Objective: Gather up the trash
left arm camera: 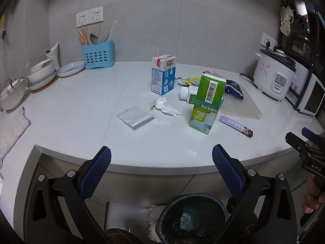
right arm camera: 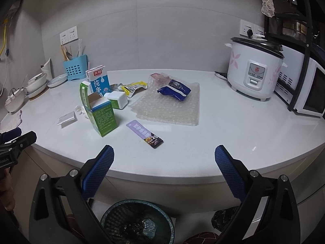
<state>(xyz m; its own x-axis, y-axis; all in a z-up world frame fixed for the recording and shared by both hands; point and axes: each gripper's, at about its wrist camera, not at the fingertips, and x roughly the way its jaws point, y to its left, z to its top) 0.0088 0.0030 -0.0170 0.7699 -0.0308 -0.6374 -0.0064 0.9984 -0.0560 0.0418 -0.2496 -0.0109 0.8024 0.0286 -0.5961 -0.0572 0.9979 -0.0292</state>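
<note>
Trash lies on the white counter [left arm camera: 81, 109]: a blue milk carton [left arm camera: 163, 75] with a straw, an open green medicine box [left arm camera: 206, 103], a crumpled tissue [left arm camera: 164, 106], a small white packet [left arm camera: 135, 116], a white-capped bottle [left arm camera: 187, 93] on its side, a dark blue snack bag [right arm camera: 174, 91] on bubble wrap [right arm camera: 168, 109], a purple sachet [right arm camera: 144, 134] and a yellow wrapper [right arm camera: 133, 87]. My left gripper [left arm camera: 161, 169] is open before the counter edge, above a dark mesh bin [left arm camera: 192, 217]. Over that bin [right arm camera: 138, 221] my right gripper [right arm camera: 164, 171] hangs open too. Both are empty.
A rice cooker [right arm camera: 254, 71] and a microwave [right arm camera: 310, 93] stand at the right. A blue utensil holder [left arm camera: 98, 56], stacked bowls [left arm camera: 41, 73] and a plate [left arm camera: 71, 68] sit at the back left. A cloth [left arm camera: 12, 128] hangs over the left edge.
</note>
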